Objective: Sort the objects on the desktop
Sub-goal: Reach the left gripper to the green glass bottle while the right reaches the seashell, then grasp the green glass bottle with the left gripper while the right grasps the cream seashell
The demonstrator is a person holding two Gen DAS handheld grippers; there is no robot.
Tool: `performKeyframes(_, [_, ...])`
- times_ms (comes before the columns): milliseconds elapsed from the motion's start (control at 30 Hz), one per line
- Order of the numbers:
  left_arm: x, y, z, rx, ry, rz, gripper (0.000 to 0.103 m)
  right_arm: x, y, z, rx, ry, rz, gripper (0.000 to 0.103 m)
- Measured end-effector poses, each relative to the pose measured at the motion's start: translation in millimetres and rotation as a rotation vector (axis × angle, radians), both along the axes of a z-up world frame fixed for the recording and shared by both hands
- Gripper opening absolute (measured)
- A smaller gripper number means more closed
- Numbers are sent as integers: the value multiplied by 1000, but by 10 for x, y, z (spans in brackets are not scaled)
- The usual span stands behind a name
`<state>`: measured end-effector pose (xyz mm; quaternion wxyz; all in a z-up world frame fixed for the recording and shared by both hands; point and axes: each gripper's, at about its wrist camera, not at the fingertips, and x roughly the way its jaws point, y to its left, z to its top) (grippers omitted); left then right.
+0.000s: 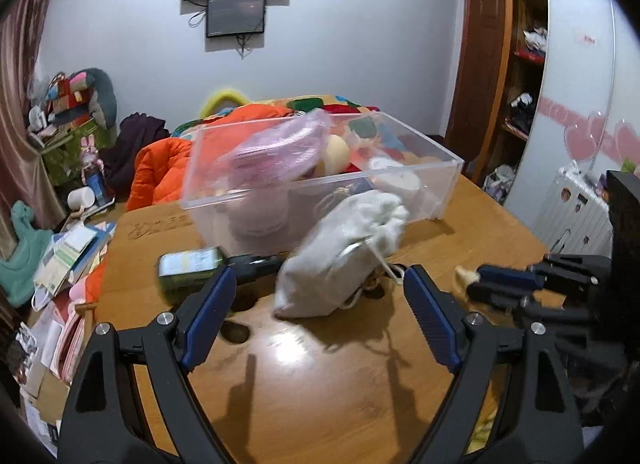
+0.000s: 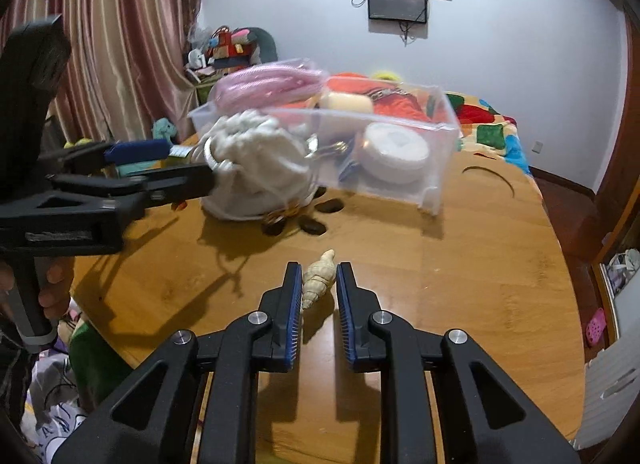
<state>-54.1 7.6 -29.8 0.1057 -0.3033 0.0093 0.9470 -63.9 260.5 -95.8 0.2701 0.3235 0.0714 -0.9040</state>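
A white drawstring pouch (image 1: 344, 256) lies on the wooden table (image 1: 320, 364) before a clear plastic box (image 1: 320, 168). The box holds a pink bag (image 1: 280, 148), a cream ball and a white round case (image 2: 394, 152). My left gripper (image 1: 316, 280) is open, its fingers either side of the pouch's near end; it also shows in the right wrist view (image 2: 176, 168). A green bottle (image 1: 192, 268) lies left of the pouch. My right gripper (image 2: 318, 276) is open around a cream spiral shell (image 2: 318, 280) without pressing on it.
Dark pebbles (image 2: 316, 220) and a cord lie by the pouch. A dark curved band (image 2: 492, 176) lies at the table's far right. A bed with orange and patchwork covers stands behind. Papers and clutter lie on the floor to the left (image 1: 68, 260).
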Motion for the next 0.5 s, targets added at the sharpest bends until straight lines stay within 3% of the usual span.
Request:
performKeyframes(133, [26, -367, -27, 7, -31, 96, 86, -102, 64, 3, -22, -10, -18, 16])
performKeyframes(300, [-147, -722, -162, 69, -101, 202, 86, -183, 95, -6, -45, -38, -24, 16])
performKeyframes(400, [-309, -801, -251, 130, -142, 198, 86, -196, 104, -9, -46, -45, -25, 16])
performKeyframes(500, [-461, -763, -291, 129, -153, 187, 86, -236, 114, -20, -44, -53, -34, 16])
